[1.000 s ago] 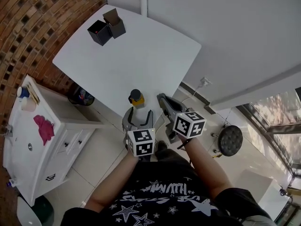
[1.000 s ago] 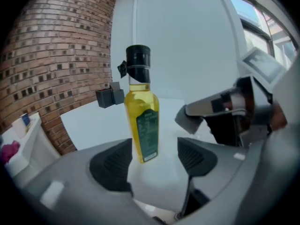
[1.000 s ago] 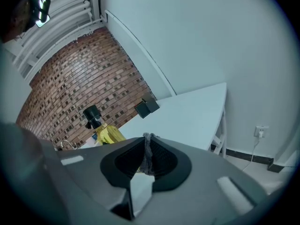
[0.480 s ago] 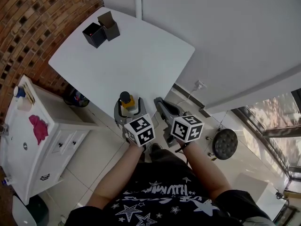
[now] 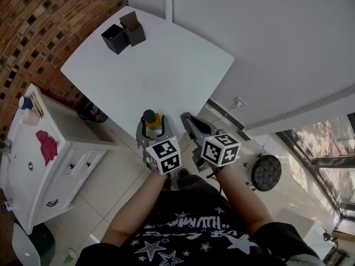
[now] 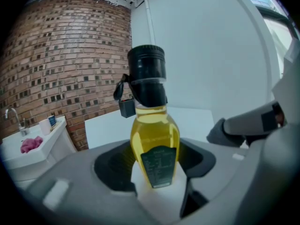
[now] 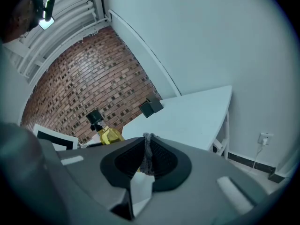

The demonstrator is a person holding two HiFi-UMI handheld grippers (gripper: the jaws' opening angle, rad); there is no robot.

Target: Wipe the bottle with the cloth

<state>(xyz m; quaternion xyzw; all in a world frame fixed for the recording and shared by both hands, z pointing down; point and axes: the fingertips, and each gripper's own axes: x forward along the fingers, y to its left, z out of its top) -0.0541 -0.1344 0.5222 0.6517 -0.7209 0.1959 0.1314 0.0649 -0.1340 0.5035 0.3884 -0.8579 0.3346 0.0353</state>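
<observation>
A bottle (image 5: 150, 119) of yellow liquid with a black cap stands at the near edge of the white table (image 5: 166, 54). My left gripper (image 5: 151, 128) reaches around it. In the left gripper view the bottle (image 6: 154, 135) fills the gap between the black pads, and the jaws of the left gripper (image 6: 158, 175) are closing onto its sides. My right gripper (image 5: 189, 122) hovers just right of the bottle, off the table's edge. In its own view the right gripper (image 7: 147, 149) is shut on a thin grey cloth (image 7: 148, 157), with the bottle (image 7: 106, 131) to its left.
Two black open boxes (image 5: 117, 38) (image 5: 135, 30) stand at the table's far left corner. A white cabinet (image 5: 41, 170) with a sink and a pink rag (image 5: 48, 147) is at the left, below a brick wall (image 5: 39, 21). A round stool (image 5: 266, 172) stands on the floor at the right.
A second ago the bottle stood just ahead of the left gripper's tips. The left gripper has since moved forward around it, and its jaws have drawn in. The right gripper has barely moved.
</observation>
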